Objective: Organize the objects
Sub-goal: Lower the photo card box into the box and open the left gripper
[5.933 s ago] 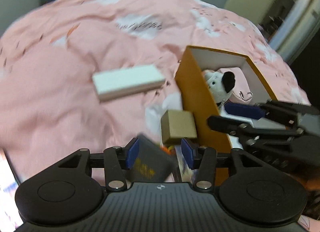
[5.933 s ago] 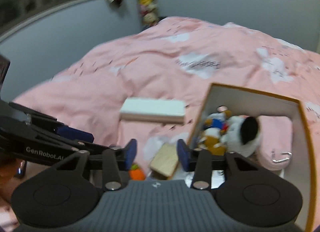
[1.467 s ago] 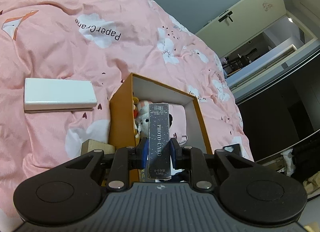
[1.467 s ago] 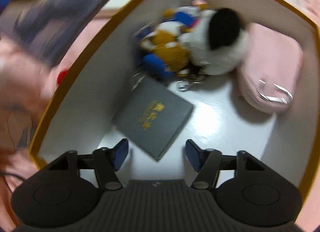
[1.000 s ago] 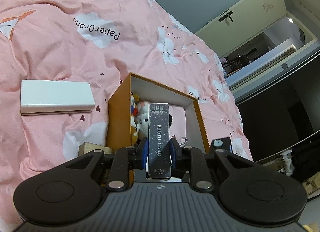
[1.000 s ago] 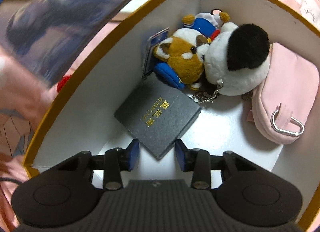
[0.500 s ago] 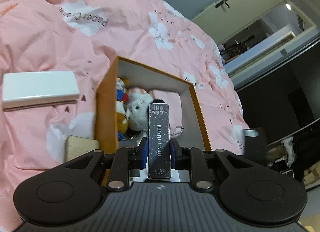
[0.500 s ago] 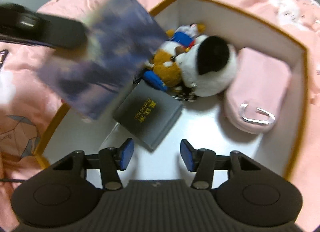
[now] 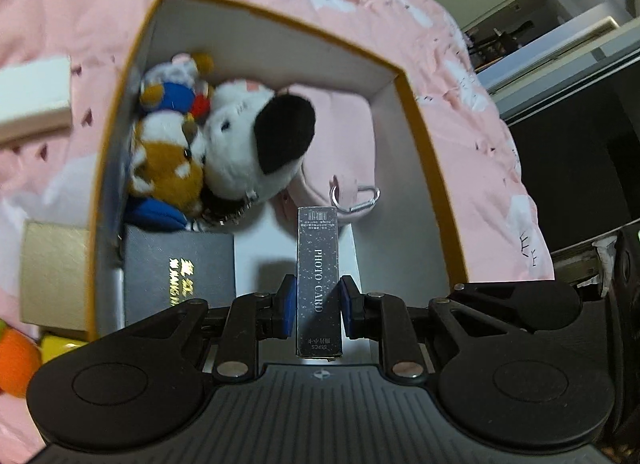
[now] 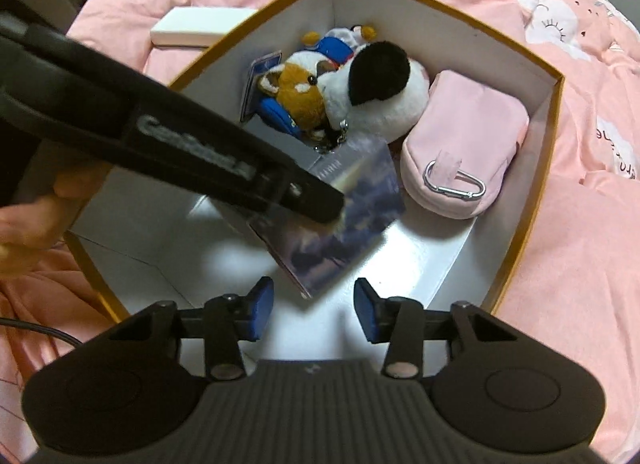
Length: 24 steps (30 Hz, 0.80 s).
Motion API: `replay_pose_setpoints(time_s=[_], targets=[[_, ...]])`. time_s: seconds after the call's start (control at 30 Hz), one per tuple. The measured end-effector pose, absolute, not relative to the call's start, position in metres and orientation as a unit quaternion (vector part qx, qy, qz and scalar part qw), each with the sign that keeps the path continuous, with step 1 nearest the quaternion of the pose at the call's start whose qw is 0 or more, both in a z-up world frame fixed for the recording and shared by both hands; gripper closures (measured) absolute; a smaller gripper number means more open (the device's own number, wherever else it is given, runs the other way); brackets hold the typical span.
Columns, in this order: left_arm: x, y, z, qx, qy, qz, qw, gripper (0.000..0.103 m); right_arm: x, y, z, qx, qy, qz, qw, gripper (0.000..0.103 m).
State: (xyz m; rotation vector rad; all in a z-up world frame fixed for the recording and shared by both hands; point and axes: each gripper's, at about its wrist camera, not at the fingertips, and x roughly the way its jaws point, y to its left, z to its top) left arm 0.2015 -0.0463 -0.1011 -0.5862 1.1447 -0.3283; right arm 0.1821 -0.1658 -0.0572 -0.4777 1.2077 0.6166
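Pointing forward lengthwise, photo-card box (image 9: 318, 278)

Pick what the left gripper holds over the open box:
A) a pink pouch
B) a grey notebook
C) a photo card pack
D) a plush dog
C: the left gripper is shut on the photo card pack, its spine reading "PHOTO CARD"; the notebook, pouch and plush dog lie in the box.
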Motion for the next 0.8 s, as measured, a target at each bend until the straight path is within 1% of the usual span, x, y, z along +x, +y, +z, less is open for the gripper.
replay_pose_setpoints(time_s=[0.03, 0.07, 0.2, 0.37, 0.43, 0.5, 0.7, 0.8], targets=[[0.203, -0.048, -0.104, -0.272, 0.534, -0.152, 0.786, 0.078, 0.183, -0.169, -0.059, -0.221, 0.555, 0.283, 0.750, 0.062], [0.203, -0.049, -0.107, -0.271, 0.536, -0.153, 0.785, 0.078, 0.176, -0.183, -0.061, -0.221, 0.557, 0.283, 0.749, 0.062], [0.207, -0.051, -0.120, -0.269, 0.560, -0.146, 0.770, 0.078, 0.166, -0.190, -0.064, -0.223, 0.560, 0.281, 0.746, 0.066], [0.205, -0.053, -0.115, -0.242, 0.566, -0.140, 0.776, 0.077, 0.164, -0.187, -0.071, -0.233, 0.569, 0.273, 0.740, 0.070], [0.205, -0.052, -0.110, -0.226, 0.568, -0.134, 0.780, 0.068, 0.164, -0.186, -0.072, -0.234, 0.571, 0.269, 0.740, 0.071], [0.202, -0.050, -0.102, -0.216, 0.558, -0.135, 0.790, 0.066, 0.164, -0.186, -0.072, -0.235, 0.571, 0.266, 0.740, 0.072], [0.193, -0.030, -0.070, -0.200, 0.520, -0.155, 0.816, 0.066, 0.163, -0.185, -0.074, -0.236, 0.575, 0.263, 0.738, 0.071], [0.187, -0.021, -0.054, -0.174, 0.497, -0.154, 0.836, 0.066, 0.162, -0.184, -0.075, -0.236, 0.580, 0.270, 0.732, 0.068]])
